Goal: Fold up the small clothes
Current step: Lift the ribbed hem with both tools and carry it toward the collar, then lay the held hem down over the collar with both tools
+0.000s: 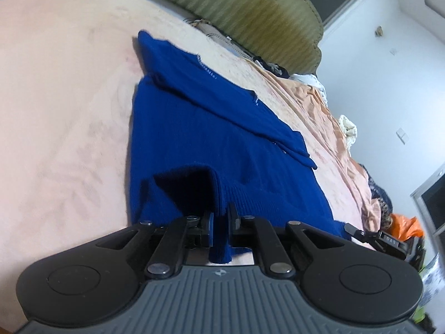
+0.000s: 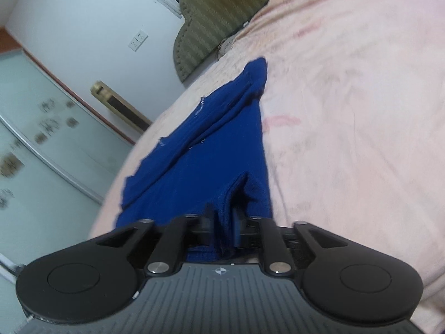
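A dark blue knit garment point(image 1: 222, 128) lies spread on a pink bed cover point(image 1: 55, 111), with one part folded over along its far side. My left gripper point(image 1: 220, 218) is shut on a raised fold at the garment's near edge, and the cloth hangs down between its jaws. In the right wrist view the same blue garment point(image 2: 222, 144) stretches away from me over the pink cover point(image 2: 361, 111). My right gripper point(image 2: 222, 220) holds a bunch of several layers at the near edge, and the cloth fills the gap between its pads.
An olive padded headboard point(image 1: 250, 14) stands at the far end of the bed. Crumpled peach bedding point(image 1: 328, 117) and dark clothes lie along the right side. In the right wrist view a white wall with a socket point(image 2: 137, 40) and glass doors point(image 2: 41, 144) are to the left.
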The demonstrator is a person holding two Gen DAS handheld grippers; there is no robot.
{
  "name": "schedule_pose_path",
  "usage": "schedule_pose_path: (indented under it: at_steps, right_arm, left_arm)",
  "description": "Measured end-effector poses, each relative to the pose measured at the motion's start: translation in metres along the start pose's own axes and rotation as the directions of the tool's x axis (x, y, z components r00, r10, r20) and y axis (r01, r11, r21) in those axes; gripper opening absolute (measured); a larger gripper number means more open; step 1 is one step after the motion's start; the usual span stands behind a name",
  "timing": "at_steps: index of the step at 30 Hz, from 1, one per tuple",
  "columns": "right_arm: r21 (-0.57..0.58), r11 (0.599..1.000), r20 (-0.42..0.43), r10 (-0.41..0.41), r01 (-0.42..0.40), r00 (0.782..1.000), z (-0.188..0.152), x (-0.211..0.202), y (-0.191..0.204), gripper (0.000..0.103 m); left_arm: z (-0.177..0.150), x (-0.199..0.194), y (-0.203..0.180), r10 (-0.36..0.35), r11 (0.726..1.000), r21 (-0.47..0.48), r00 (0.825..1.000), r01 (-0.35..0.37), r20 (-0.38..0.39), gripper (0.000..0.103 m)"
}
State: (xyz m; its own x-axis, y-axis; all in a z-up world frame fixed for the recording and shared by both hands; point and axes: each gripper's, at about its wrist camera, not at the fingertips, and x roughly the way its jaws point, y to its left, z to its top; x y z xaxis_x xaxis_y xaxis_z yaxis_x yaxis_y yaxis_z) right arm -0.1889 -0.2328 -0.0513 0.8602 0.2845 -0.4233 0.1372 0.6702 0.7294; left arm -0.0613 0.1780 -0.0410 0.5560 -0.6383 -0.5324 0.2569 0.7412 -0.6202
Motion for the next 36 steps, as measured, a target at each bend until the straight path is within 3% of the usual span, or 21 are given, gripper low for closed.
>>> schedule_pose_path:
  at_steps: [1, 3, 5, 6, 8, 11, 19, 22, 25, 36]
  right_arm:
    - [0.03, 0.999, -0.007, 0.026, -0.026, 1.0, 0.0, 0.002, -0.004, 0.037]
    - [0.057, 0.997, -0.008, 0.052, -0.052, 0.999, -0.001, 0.006, -0.008, 0.036]
    - [0.059, 0.998, -0.002, 0.035, -0.035, 0.999, -0.001, 0.009, -0.007, 0.028]
    - [0.059, 0.998, -0.001, 0.021, -0.021, 1.0, -0.001, 0.009, -0.006, 0.013]
    - [0.053, 0.999, 0.004, 0.007, -0.007, 1.0, 0.0, 0.008, -0.004, 0.011]
    - [-0.011, 1.0, 0.022, 0.001, -0.001, 1.0, 0.0, -0.006, 0.009, 0.01]
    - [-0.148, 0.983, 0.096, 0.119, -0.104, 0.988, 0.004, -0.073, 0.055, 0.01]
    - [-0.152, 0.98, 0.118, 0.149, -0.131, 0.982, 0.006, -0.085, 0.063, 0.01]
    - [-0.127, 0.984, 0.115, 0.136, -0.121, 0.984, 0.013, -0.07, 0.062, 0.01]
    - [-0.113, 0.983, 0.18, 0.161, -0.143, 0.97, 0.046, -0.045, 0.077, 0.01]
  left_arm:
    - [0.0, 0.003, 0.0, 0.002, 1.0, -0.002, 1.0, -0.002, 0.002, 0.009]
    - [-0.002, 0.006, -0.005, 0.019, 0.999, 0.027, 1.0, -0.019, -0.002, 0.008]
    - [-0.003, 0.005, -0.013, 0.036, 0.997, 0.074, 0.999, -0.036, -0.003, 0.005]
    - [-0.004, 0.001, -0.017, 0.041, 0.995, 0.095, 0.999, -0.041, 0.002, 0.005]
    - [-0.005, -0.011, -0.028, 0.042, 0.989, 0.14, 0.999, -0.045, 0.027, 0.005]
    - [-0.005, -0.038, -0.044, 0.004, 0.985, 0.17, 0.996, -0.018, 0.084, 0.005]
    - [-0.009, -0.107, -0.078, -0.104, 0.97, 0.236, 0.971, 0.051, 0.217, 0.005]
    - [0.0, -0.101, -0.077, -0.082, 0.971, 0.238, 0.97, 0.027, 0.228, 0.005]
    - [0.012, -0.083, -0.07, -0.053, 0.982, 0.188, 0.977, 0.014, 0.208, 0.005]
    - [0.04, -0.067, -0.089, -0.012, 0.976, 0.212, 0.96, -0.05, 0.281, 0.005]
